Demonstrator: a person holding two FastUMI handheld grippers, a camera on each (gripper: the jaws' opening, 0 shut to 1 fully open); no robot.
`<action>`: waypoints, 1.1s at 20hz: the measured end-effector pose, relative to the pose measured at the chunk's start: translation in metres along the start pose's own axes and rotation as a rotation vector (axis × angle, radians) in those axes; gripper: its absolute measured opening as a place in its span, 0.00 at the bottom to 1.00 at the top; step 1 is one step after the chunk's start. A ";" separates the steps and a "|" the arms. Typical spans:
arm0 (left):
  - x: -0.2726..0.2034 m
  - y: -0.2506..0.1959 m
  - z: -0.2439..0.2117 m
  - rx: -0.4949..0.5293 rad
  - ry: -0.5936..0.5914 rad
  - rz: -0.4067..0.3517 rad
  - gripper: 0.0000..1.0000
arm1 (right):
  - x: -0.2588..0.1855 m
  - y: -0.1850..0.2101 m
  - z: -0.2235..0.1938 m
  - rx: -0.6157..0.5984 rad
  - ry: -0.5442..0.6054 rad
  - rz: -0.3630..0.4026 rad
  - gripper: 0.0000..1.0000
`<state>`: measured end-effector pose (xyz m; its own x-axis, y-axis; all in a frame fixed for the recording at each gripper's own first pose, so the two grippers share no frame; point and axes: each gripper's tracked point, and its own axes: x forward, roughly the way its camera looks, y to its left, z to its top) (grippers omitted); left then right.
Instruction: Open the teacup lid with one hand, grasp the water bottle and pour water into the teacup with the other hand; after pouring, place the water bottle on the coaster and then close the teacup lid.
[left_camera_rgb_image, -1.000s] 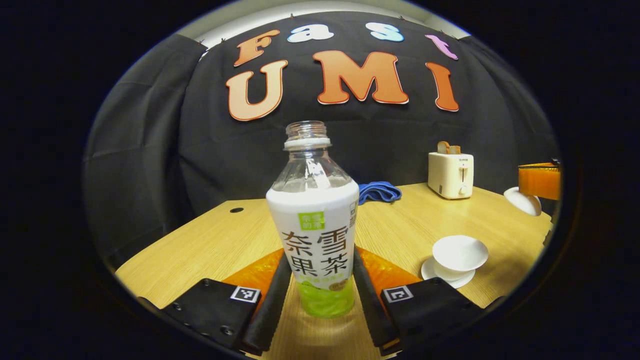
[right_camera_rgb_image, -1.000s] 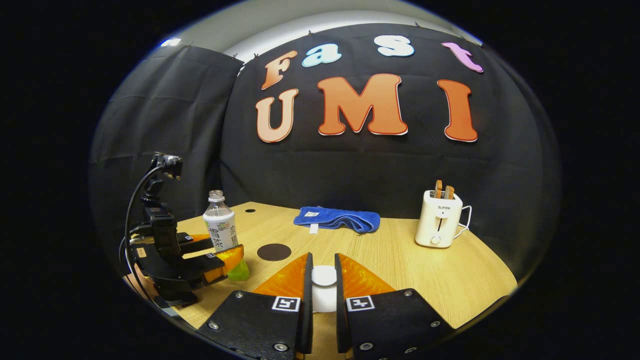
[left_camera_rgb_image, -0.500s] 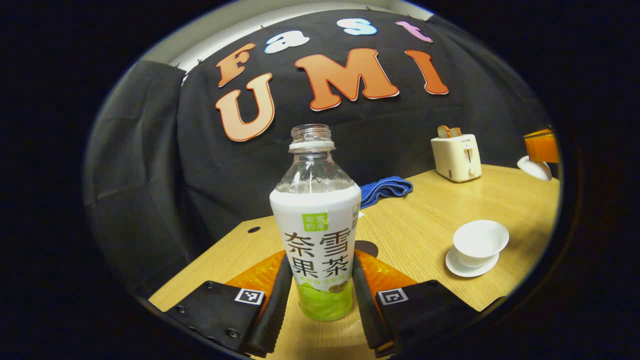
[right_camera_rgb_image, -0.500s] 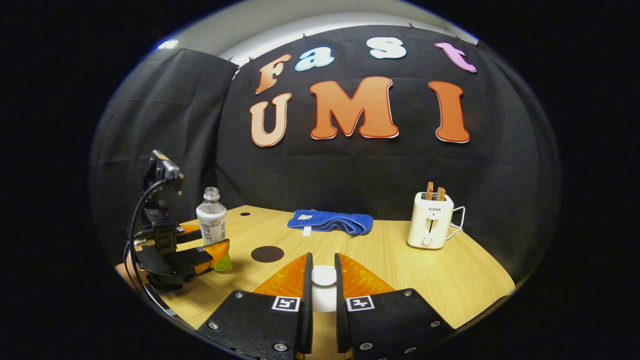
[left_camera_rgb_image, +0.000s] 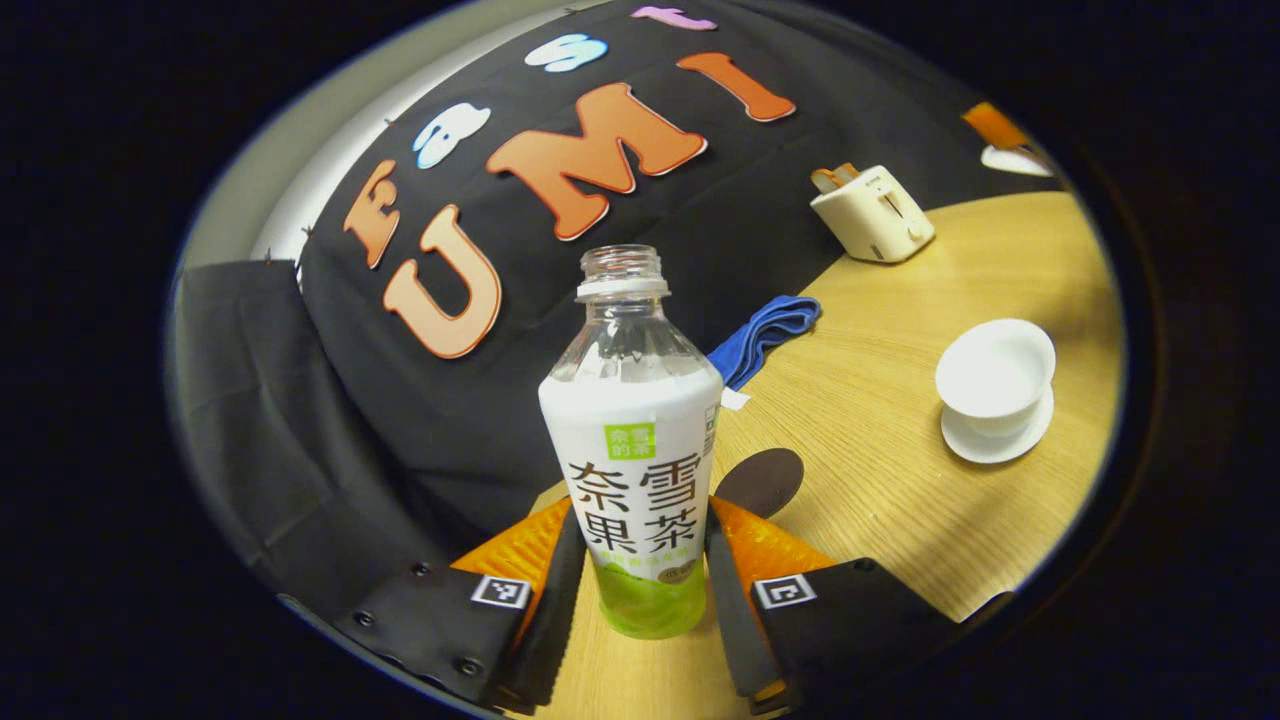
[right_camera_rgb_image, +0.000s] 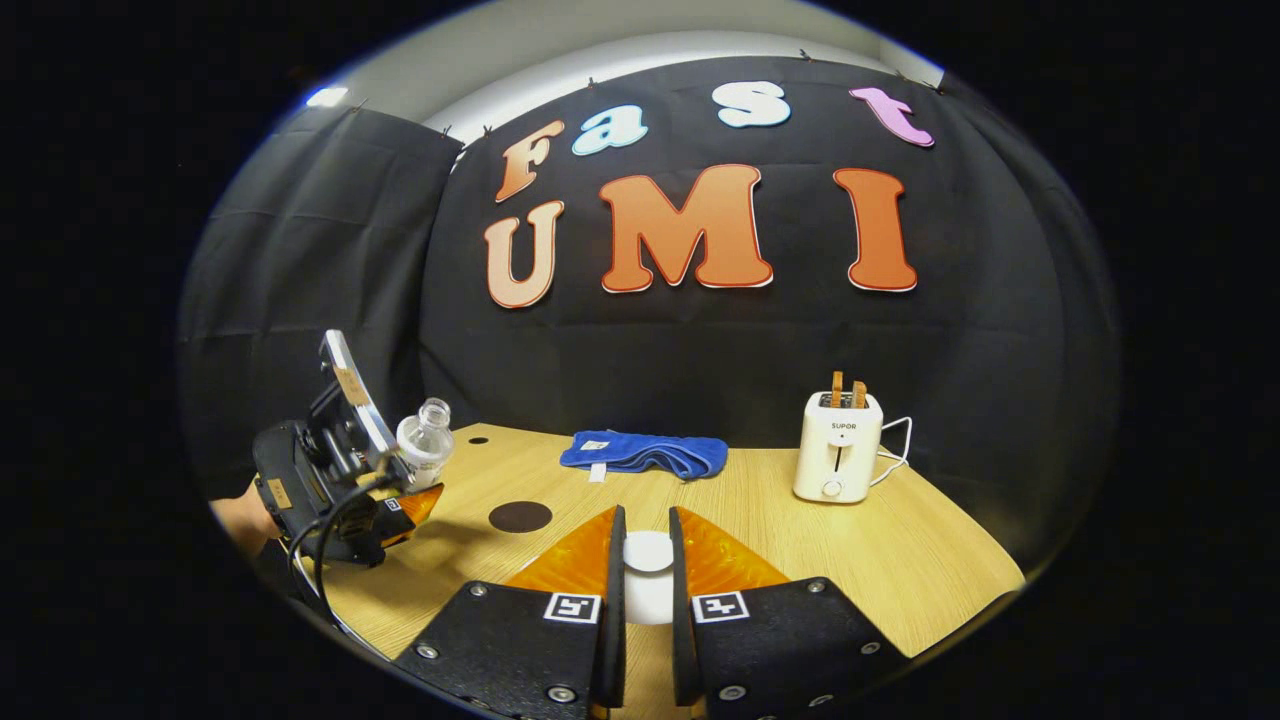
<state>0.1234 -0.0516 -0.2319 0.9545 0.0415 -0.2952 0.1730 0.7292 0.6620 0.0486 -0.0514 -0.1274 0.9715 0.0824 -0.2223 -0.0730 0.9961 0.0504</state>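
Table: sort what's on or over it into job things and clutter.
Job: bottle in left tool; cup, open; lid in right tool; coaster.
Clutter: towel; toaster.

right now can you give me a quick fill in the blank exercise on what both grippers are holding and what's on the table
1. The left gripper has its fingers shut on the ____.
2. The right gripper holds the white teacup ____ between its fingers.
3. The teacup stands open on a white ____.
4. The blue cloth lies between the dark round coaster and the ____ with bread in its slots.

Missing words: water bottle; lid; saucer; toaster
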 end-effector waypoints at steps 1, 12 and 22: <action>0.000 -0.004 0.002 0.049 -0.007 -0.006 0.65 | 0.000 0.000 0.001 0.007 -0.003 0.002 0.19; -0.003 -0.014 0.014 0.505 -0.058 0.001 0.63 | -0.007 -0.015 -0.004 0.018 0.008 -0.010 0.19; 0.004 -0.018 0.017 0.802 -0.070 -0.032 0.65 | -0.006 -0.022 -0.007 0.024 0.011 -0.021 0.19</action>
<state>0.1276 -0.0759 -0.2334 0.9545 -0.0333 -0.2964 0.2970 0.0156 0.9548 0.0424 -0.0734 -0.1340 0.9703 0.0617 -0.2339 -0.0469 0.9965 0.0685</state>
